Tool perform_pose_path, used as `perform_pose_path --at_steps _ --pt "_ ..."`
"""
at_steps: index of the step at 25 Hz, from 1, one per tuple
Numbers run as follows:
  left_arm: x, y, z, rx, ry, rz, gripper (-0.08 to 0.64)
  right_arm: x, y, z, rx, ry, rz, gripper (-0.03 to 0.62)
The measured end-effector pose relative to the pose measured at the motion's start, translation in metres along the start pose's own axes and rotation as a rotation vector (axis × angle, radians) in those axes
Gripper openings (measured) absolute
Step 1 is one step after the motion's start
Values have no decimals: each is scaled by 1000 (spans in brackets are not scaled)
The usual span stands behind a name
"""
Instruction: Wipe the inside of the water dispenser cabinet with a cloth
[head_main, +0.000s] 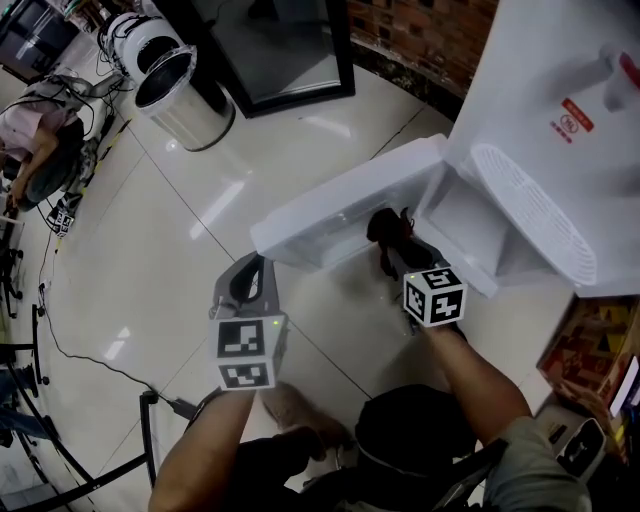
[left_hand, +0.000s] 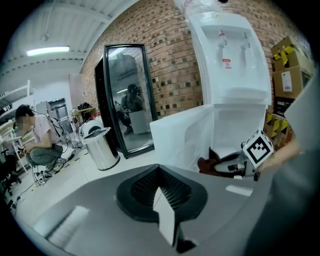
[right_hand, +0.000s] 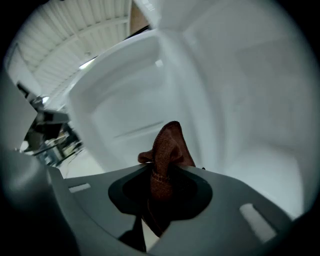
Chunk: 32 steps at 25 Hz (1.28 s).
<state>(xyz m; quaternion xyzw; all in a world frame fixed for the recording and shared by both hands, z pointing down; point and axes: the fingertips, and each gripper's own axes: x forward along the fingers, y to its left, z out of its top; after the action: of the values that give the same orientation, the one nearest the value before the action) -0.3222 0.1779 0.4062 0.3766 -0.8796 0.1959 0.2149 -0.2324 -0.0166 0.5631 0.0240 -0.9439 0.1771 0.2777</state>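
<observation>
Head view and both gripper views of a white water dispenser (head_main: 560, 90) standing on a glossy tiled floor (head_main: 150, 250) against a brick wall (head_main: 430, 30). The cabinet door (head_main: 340, 210) at its base is swung open towards the person, so the white cabinet interior (head_main: 480, 235) is exposed. The right hand-held gripper (head_main: 392, 255) reaches into the opening between the door and the cabinet. Its jaws are closed to a narrow gap on a reddish-brown cloth (right_hand: 167, 150), and the bunched free end of the cloth rises above the jaw tips in front of the pale inner walls. Whether the cloth touches a wall cannot be told from any view. The marker cube (head_main: 435, 295) of this hand-held gripper sits just outside the opening, above the person's forearm. The left hand-held gripper (head_main: 248, 285) is held to the left of the door's outer edge, near it but not touching. Its jaws are fully together with nothing between them, and it points past the door towards the dispenser. Farther off on the floor stand a stainless-steel waste bin (head_main: 185, 95) and a black-framed mirror (head_main: 285, 45). A printed cardboard box (head_main: 590, 345) lies beside the dispenser, and a crouching person (left_hand: 35, 145) is visible at the far left of the left gripper view.
</observation>
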Motion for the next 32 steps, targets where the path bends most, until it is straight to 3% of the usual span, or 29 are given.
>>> perform_pose_path --at_steps 2,4,6,8,10,14,18,23,26,28,32 --pt "0 -1 0 0 2 -2 0 12 61 -24 -132 111 212 94" --pt "0 -2 0 -2 0 -7 0 24 110 -52 -210 219 368 95" --pt "-1 -2 0 -8 -3 -14 0 39 140 -78 -282 313 452 95" --pt "-1 -4 0 -18 -5 -21 0 58 151 -99 -351 378 464 95" --pt "-2 -5 -1 -26 -7 -26 0 78 147 -107 -369 396 422 95" --pt "-2 -3 0 -38 -9 -30 0 109 108 -97 -275 356 262 97" --pt "-1 0 0 -43 -13 -30 0 103 37 -73 -106 263 28 95" --pt "1 1 0 -45 -13 -21 0 63 -73 -55 103 162 -322 94" --pt "1 3 0 -47 -6 -11 0 44 -105 -58 165 156 -366 94" --pt "2 4 -3 -48 3 -7 0 30 -112 -59 158 147 -361 94" --pt "3 5 2 -38 -7 -6 0 5 -134 -44 134 97 -463 94"
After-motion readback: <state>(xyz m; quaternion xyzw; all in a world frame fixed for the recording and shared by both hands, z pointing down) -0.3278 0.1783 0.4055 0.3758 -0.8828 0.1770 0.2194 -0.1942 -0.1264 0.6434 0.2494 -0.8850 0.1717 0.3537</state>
